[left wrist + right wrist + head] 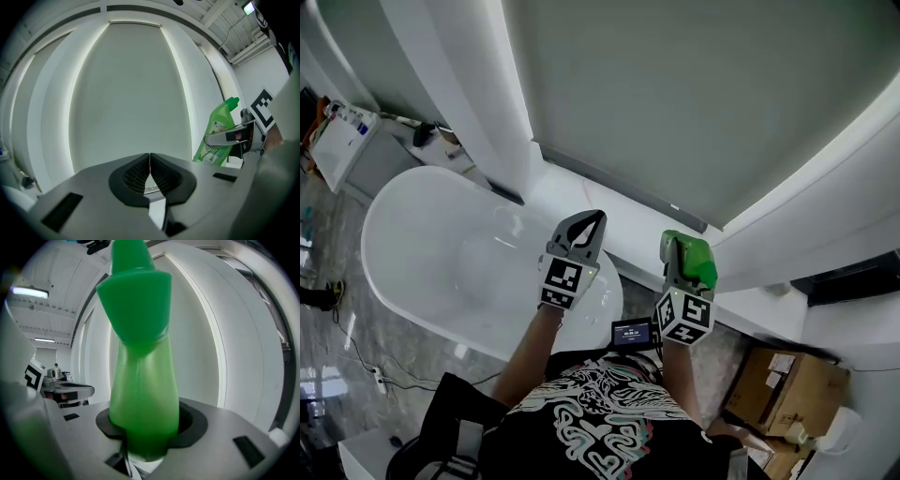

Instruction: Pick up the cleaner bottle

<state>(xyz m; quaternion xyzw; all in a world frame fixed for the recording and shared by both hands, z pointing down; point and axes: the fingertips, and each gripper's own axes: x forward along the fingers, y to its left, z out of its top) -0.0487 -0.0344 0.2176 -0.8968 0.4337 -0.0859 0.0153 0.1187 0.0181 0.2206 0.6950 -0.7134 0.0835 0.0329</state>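
Bottle gripped in right jaws, lifted clear

Right gripper (pixel 145 427) is clamped on the green cleaner bottle (pixel 143 380) round its body, cap pointing up. The upright hold probably keeps it from leaking. Left gripper (pixel 150 172) has its jaws pressed together on nothing. It looks idle, just beside the right one, free to steady the bottle if needed. Both are held out in front of the person, above the white bathtub (pixel 389 220) and facing the grey blind (pixel 694 94). Pick-up looks done.
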